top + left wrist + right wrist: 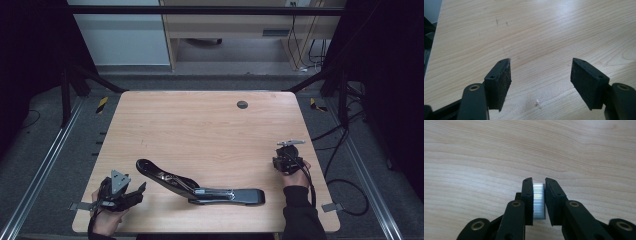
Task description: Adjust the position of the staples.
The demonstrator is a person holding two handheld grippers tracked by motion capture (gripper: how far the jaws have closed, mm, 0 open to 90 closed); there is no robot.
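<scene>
A: What lies on the wooden table (210,130)?

B: A black stapler (200,186), swung open, near the front edge at about its middle. Its upper arm slants up toward the left; its base points right along the edge.

A: And the grippers?

B: The left gripper (141,189), held in a hand (107,220), sits at the front-left corner, its jaws pointing right toward the stapler's raised arm and just short of it. The right gripper (284,161) stands near the right edge, well apart from the stapler, a dark sleeve (300,210) behind it.

A: Anything else?

B: A small dark round cap (242,104) near the far edge.
</scene>
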